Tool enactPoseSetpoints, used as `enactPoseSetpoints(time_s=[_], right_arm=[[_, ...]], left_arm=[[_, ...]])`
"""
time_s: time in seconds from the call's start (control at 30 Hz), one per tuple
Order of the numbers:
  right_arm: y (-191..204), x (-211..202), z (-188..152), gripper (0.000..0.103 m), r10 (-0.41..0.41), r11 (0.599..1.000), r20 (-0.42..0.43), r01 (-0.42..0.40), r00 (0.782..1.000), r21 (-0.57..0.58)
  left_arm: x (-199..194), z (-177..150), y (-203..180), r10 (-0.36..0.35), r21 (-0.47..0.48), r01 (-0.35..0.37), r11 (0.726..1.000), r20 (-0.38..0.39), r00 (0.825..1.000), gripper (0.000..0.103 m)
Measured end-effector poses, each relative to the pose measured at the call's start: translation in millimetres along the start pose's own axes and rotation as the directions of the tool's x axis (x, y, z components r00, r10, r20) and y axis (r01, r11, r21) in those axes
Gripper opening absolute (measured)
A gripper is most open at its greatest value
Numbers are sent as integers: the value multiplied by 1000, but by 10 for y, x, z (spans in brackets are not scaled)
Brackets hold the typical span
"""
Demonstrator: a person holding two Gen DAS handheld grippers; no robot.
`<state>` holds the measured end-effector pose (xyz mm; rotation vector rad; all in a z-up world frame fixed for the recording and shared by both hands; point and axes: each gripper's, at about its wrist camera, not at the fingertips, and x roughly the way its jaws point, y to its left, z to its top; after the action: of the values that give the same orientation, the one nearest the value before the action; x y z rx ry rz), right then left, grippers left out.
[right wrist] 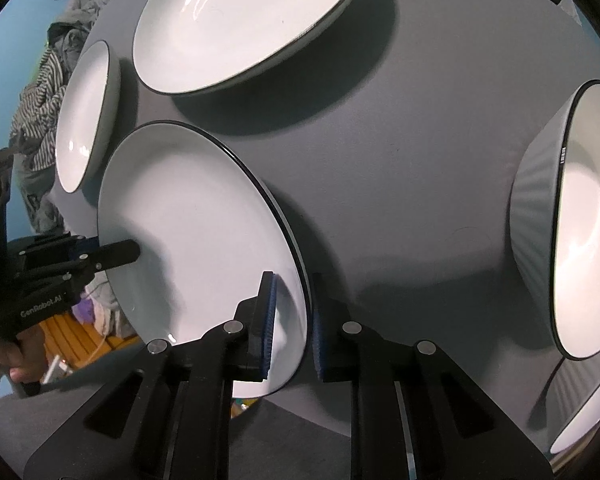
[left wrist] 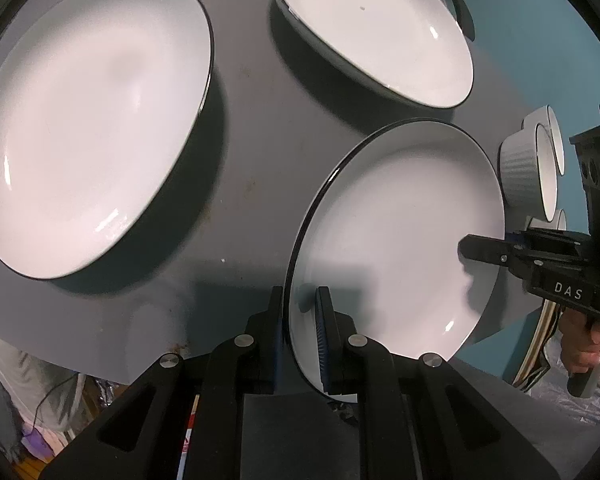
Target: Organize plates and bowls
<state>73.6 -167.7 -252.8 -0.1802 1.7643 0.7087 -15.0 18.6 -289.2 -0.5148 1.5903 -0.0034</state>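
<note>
Barely started by the looks of it: both the left gripper (left wrist: 300, 300) and right gripper (right wrist: 294, 292) pinch opposite rims of one plate (left wrist: 400, 232) above the grey table (left wrist: 252, 128), while two other plates (left wrist: 92, 120) and ribbed bowls (right wrist: 540, 220) sit unstacked.

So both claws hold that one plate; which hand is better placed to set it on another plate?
Left, probably. The left claw grips the held plate at its rim, with a big plate and a second plate lying just beyond it. Beside the right claw sit ribbed bowls instead.
</note>
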Motion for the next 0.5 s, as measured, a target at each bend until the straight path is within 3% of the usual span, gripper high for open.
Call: enactPoseSetpoints(time_s=[0.5], right_arm=[[-57, -406, 111, 15, -4, 1000, 60, 4, 998, -1]], left_arm=[[-387, 320, -210, 9, 44, -12, 999, 54, 999, 13]])
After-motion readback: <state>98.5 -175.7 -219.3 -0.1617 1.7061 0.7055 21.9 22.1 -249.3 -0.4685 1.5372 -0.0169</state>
